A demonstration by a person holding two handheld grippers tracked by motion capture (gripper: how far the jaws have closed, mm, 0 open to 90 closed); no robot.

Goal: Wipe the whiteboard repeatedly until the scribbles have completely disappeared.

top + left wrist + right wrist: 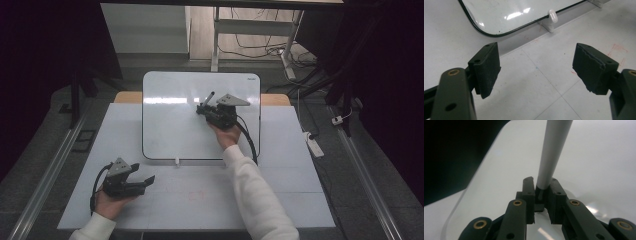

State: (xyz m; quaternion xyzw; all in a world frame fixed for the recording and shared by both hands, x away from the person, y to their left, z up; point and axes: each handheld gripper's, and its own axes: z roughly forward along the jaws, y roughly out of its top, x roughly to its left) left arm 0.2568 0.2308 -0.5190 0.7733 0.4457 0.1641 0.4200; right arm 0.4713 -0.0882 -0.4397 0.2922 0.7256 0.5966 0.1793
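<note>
From the high view, the right gripper [206, 109] sits over the whiteboard [170, 135] at about two o'clock of its centre, clamping a marker [208, 97]; the left gripper [145, 181] rests on the table [280, 195] at seven o'clock. Left gripper view: jaws wide, nothing between. Right gripper view: jaws narrow around the grey marker [552, 152], its far end blurred, probably capped.

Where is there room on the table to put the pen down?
Bare table lies between the left gripper and the sleeve, and beside the whiteboard. Crowded: the right gripper holding the marker.
</note>
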